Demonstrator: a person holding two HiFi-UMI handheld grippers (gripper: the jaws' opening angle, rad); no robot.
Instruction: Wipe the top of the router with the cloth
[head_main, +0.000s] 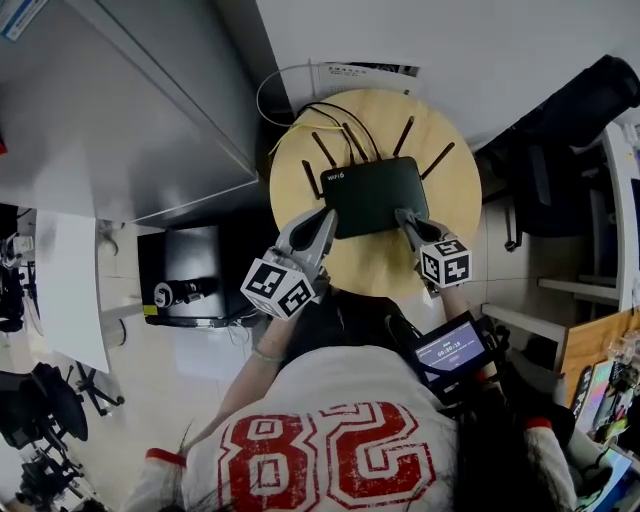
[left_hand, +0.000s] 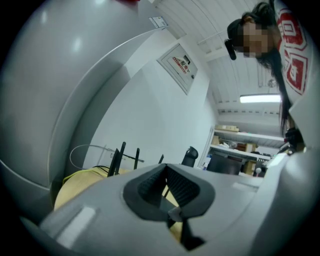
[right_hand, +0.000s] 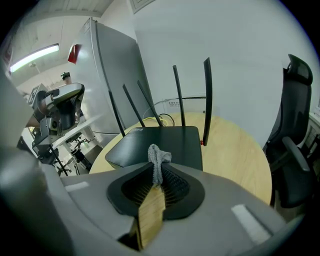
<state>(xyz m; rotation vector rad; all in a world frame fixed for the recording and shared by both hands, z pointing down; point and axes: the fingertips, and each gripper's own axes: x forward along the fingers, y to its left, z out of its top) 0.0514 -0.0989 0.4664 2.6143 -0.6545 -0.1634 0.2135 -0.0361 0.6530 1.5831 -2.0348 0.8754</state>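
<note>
While your right gripper (right_hand: 159, 167) stays out of it, list jaws clamped on grey cloth (right_hand: 159, 155); black router (right_hand: 155, 142) lies just ahead of them on round table (right_hand: 235, 157). Your left gripper (left_hand: 166, 176): jaws together, nothing between, beside the router's near corner.

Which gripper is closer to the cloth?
Right. The right gripper pinches the cloth at the router's near right corner; the left gripper is apart from it, at the near left corner.

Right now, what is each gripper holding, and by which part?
The right tongs pinch the grey cloth by a bunched fold, with a small tuft poking past the tips. The left tongs are shut on nothing.
</note>
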